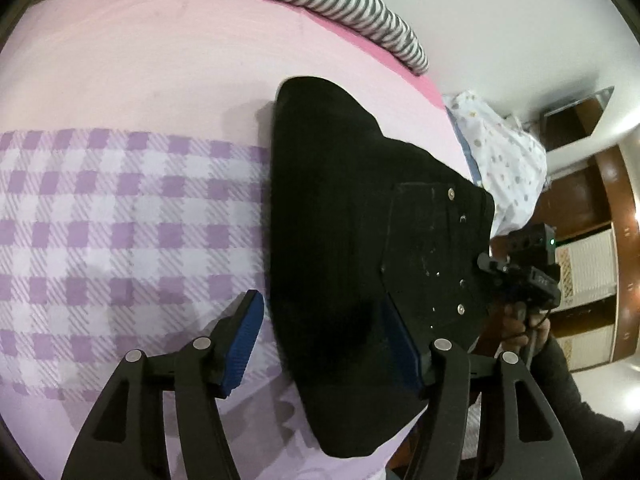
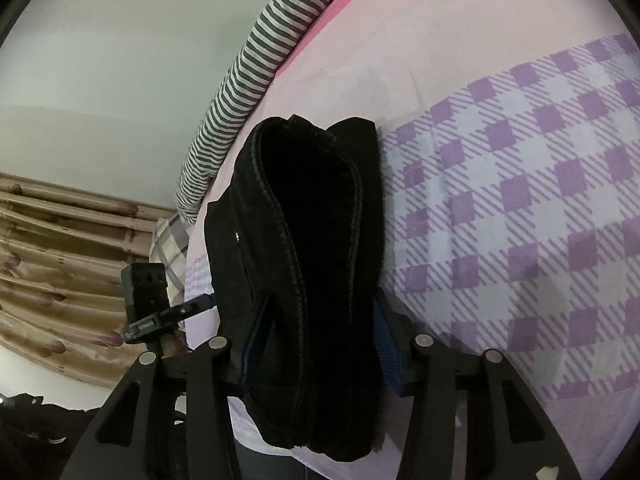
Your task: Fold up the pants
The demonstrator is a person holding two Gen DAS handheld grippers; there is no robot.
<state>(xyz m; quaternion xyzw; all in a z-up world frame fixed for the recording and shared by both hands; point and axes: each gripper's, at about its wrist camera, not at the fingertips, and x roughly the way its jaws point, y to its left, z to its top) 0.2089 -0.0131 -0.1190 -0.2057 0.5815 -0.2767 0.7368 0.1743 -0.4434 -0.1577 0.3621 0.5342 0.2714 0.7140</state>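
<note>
The black pants [image 1: 340,240] lie folded in a thick stack on the bed, with a riveted pocket on top at the right. My left gripper [image 1: 320,308] is open astride the stack's near left edge. Its left pad [image 1: 244,340] hangs clear over the checked cloth, and its right pad [image 1: 400,344] rests against the fabric. In the right wrist view the folded pants [image 2: 320,220] show their layered end and fill the gap of my right gripper [image 2: 320,296]. Both blue pads [image 2: 386,340] press its sides. A hand holds the right gripper [image 1: 520,268] at the stack's far end.
A purple checked cloth [image 1: 120,220] lies on the pink sheet [image 1: 160,60]. A grey striped blanket [image 1: 320,0] lines the bed's wall side. A dotted white cloth [image 1: 504,160] lies past the pants. There is wooden furniture [image 1: 600,200] at the right and a tan curtain [image 2: 60,260] at the left.
</note>
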